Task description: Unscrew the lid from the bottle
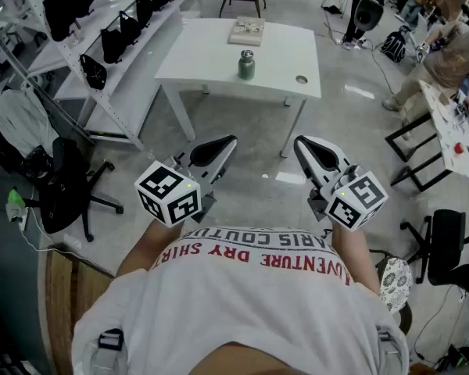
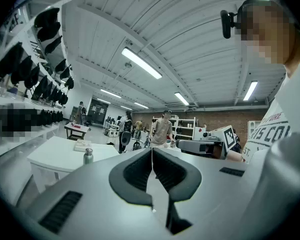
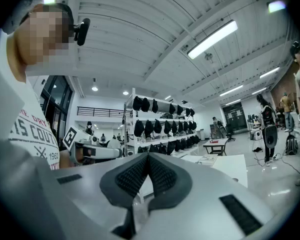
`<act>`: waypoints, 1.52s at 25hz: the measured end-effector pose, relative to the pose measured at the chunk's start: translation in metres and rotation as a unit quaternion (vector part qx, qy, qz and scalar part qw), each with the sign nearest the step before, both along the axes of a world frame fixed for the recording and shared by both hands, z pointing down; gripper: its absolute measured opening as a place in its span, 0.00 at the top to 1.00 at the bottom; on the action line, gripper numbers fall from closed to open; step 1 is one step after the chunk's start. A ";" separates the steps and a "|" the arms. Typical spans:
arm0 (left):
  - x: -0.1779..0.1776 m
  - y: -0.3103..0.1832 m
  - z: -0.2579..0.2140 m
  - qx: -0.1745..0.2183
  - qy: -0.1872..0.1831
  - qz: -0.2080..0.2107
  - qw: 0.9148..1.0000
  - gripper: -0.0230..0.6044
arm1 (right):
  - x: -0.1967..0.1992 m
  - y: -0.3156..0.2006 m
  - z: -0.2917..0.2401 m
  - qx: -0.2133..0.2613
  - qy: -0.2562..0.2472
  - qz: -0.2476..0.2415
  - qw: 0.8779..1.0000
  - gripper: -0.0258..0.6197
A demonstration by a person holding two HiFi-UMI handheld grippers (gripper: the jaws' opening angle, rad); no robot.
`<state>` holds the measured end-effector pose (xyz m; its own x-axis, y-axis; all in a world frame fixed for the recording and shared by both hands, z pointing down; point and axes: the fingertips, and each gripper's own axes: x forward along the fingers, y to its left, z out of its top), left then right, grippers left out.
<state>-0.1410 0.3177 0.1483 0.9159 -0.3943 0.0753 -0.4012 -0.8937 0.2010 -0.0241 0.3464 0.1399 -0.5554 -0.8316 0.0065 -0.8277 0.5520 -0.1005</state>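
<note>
A green metal bottle (image 1: 246, 64) with a silver lid stands upright on the white table (image 1: 219, 69), well ahead of me. The same bottle (image 2: 88, 156) shows small and far off in the left gripper view. My left gripper (image 1: 228, 141) is held level at chest height over the floor, jaws shut and empty. My right gripper (image 1: 299, 142) is beside it, also shut with nothing in it. Both are far from the bottle. In the left gripper view the jaws (image 2: 152, 151) meet; in the right gripper view (image 3: 148, 156) they meet too.
A flat box (image 1: 246, 30) lies at the table's far side and a small round thing (image 1: 301, 79) near its right edge. Shelving with black bags (image 1: 102, 22) runs along the left. Black office chairs (image 1: 66, 182) stand left and right. People work at the far right.
</note>
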 end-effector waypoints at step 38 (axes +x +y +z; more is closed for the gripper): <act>0.002 -0.128 0.081 -0.016 -0.057 -0.037 0.998 0.45 | 0.049 -0.123 0.062 -0.014 -0.010 0.072 0.997 0.47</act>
